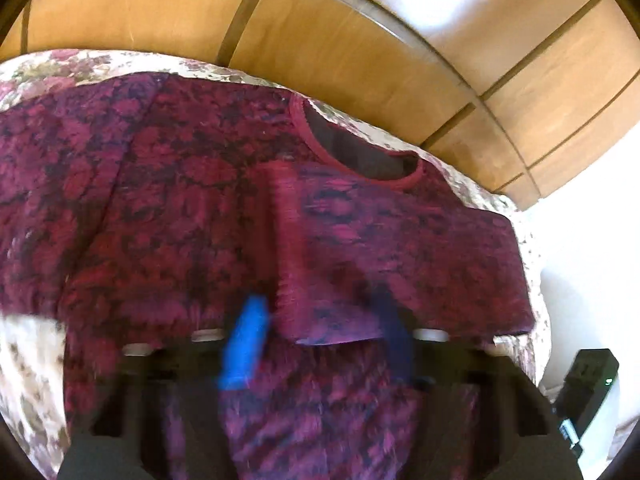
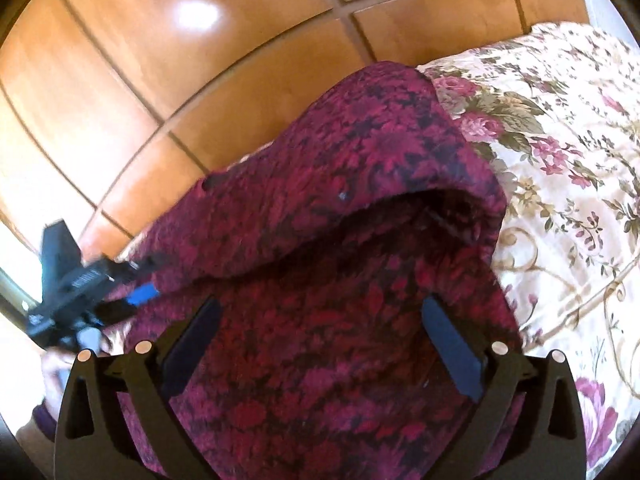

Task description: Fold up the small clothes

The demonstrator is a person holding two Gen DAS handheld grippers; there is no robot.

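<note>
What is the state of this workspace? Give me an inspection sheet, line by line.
Surface: floral bedspread.
Job's things: maroon patterned shirt spread on the bedspread, one sleeve folded across its front.
Clutter: black boxy item at the frame edge, too cut off to identify.
Grippers: right claw wide open over the shirt, holding nothing. Left claw has the sleeve's edge between its fingers; too blurred to tell whether it is gripped.
Cables: nothing seen.
Surroundings: glossy wooden panelling behind the bed.
</note>
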